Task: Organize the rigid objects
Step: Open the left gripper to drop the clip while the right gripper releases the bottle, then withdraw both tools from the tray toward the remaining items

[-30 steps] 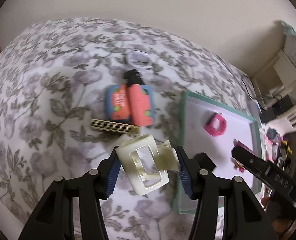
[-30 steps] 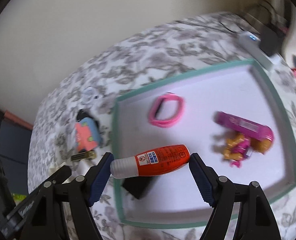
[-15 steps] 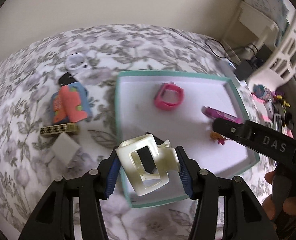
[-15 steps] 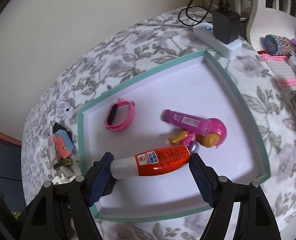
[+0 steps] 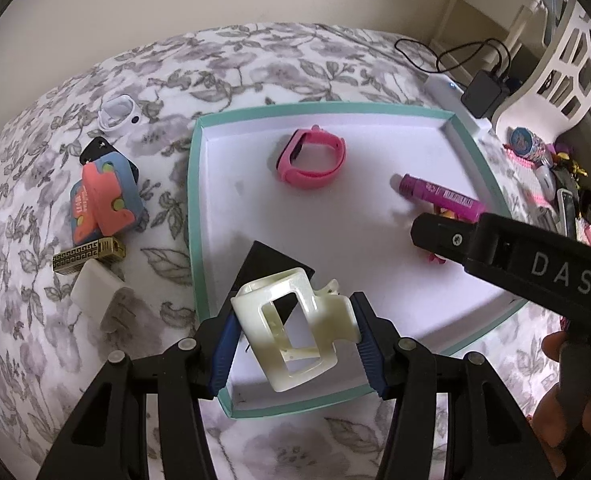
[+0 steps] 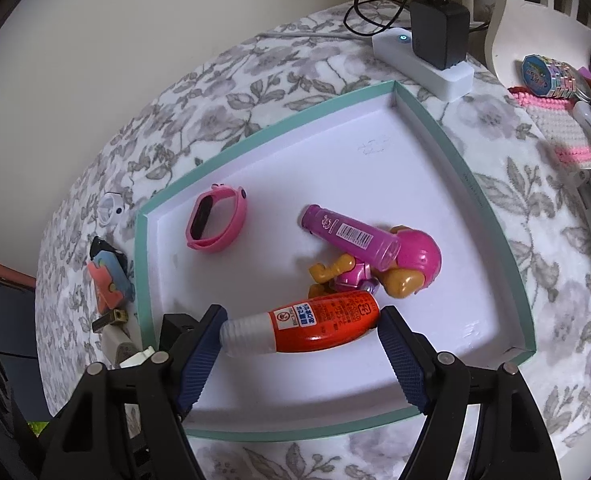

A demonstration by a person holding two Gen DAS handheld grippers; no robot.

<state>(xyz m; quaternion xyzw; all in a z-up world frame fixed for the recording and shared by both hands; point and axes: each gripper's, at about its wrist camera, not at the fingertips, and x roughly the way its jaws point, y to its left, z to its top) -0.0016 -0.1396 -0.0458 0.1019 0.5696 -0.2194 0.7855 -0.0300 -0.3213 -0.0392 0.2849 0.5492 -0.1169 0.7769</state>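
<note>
Hair claw point(image 5: 295, 326), cream-coloured, is pinched in our left gripper point(image 5: 295, 340) above the teal tray's point(image 5: 193, 200) near corner. Our right gripper point(image 6: 301, 338) clamps the orange tube point(image 6: 315, 324) lengthwise over that tray, near the pink toy point(image 6: 399, 264).

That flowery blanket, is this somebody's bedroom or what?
Probably a home bedroom. The floral bedspread covers a soft surface, a charger sits in a power strip by the wall, and a white chair stands beside it.
</note>
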